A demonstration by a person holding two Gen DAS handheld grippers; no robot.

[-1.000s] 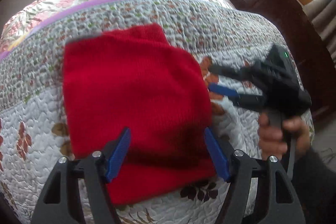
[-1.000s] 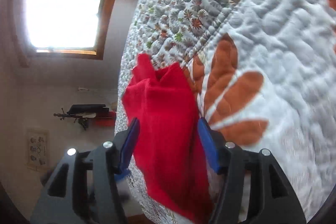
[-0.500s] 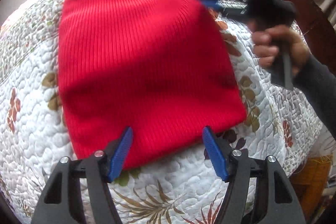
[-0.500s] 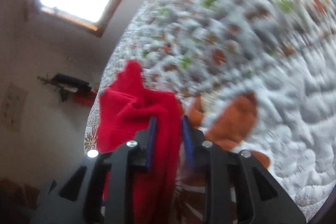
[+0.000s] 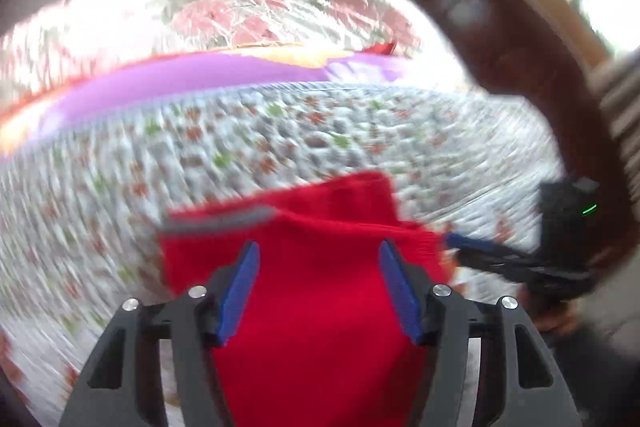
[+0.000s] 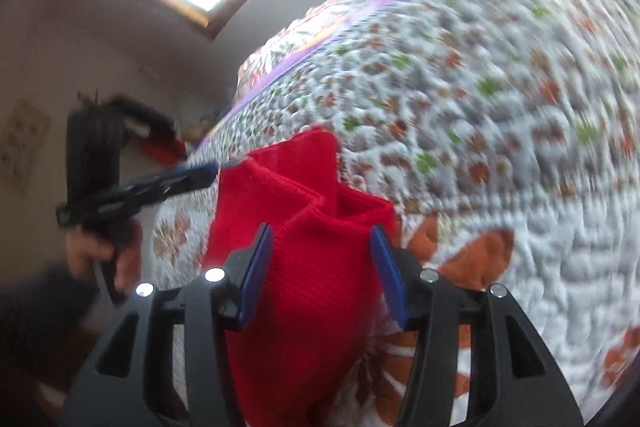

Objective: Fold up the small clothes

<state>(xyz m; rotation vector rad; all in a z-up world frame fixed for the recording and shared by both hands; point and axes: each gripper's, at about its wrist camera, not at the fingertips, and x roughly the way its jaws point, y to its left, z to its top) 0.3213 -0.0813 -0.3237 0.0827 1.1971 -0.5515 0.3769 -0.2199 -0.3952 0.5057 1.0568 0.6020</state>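
Red knit (image 5: 320,307) on floral quilt (image 5: 280,135) | left gripper (image 5: 320,287) jaws apart | right gripper (image 6: 320,267) jaws apart | both frames blurred

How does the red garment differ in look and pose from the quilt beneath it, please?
The red garment is one plain colour; the quilt is white with small flowers and large orange leaves. The garment is ribbed knit, the quilt puffy stitched padding. The garment is small and bunched into folds, the quilt spread wide beneath it. Both are soft fabric.
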